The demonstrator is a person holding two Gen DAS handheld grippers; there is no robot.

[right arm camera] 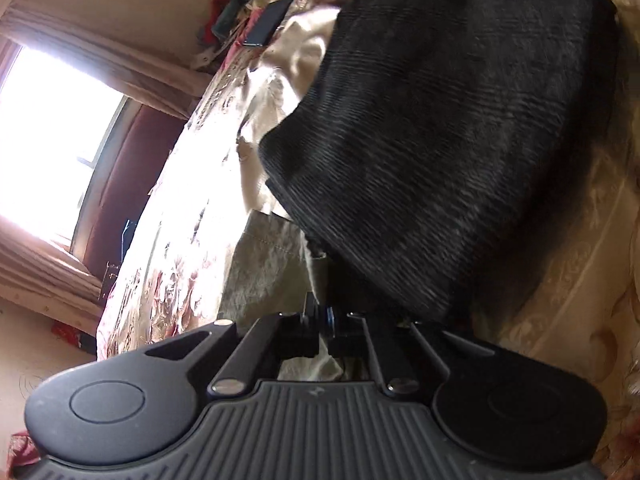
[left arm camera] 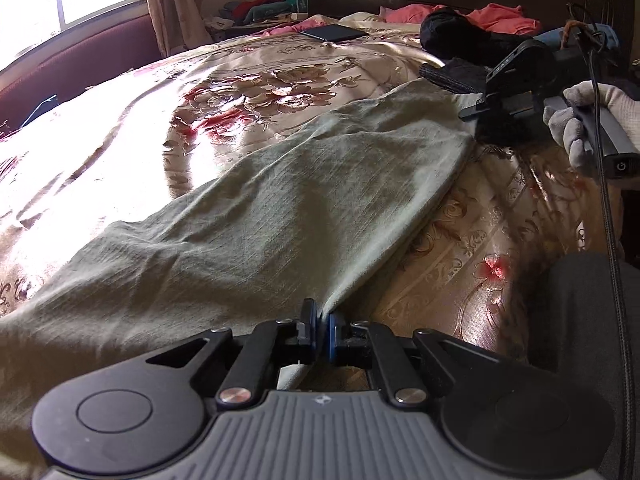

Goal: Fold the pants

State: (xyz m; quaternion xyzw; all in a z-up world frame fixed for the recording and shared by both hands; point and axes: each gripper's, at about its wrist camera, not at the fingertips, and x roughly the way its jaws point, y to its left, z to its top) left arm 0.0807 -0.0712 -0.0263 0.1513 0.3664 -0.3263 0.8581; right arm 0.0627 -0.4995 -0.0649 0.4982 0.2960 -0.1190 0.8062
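Left wrist view: left gripper (left arm camera: 320, 320) clenched on near edge of olive pants (left arm camera: 256, 208); right gripper (left arm camera: 478, 106) grasps far end, on floral bedspread (left arm camera: 460, 240).

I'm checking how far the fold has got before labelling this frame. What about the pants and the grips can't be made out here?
- Left wrist view: the pants run off the left edge, so their full shape is unknown.
- Left wrist view: the right gripper fingertips are small and dark against a black garment.
- Right wrist view: the right gripper is shadowed and blurred; a grip on the pants is unclear.
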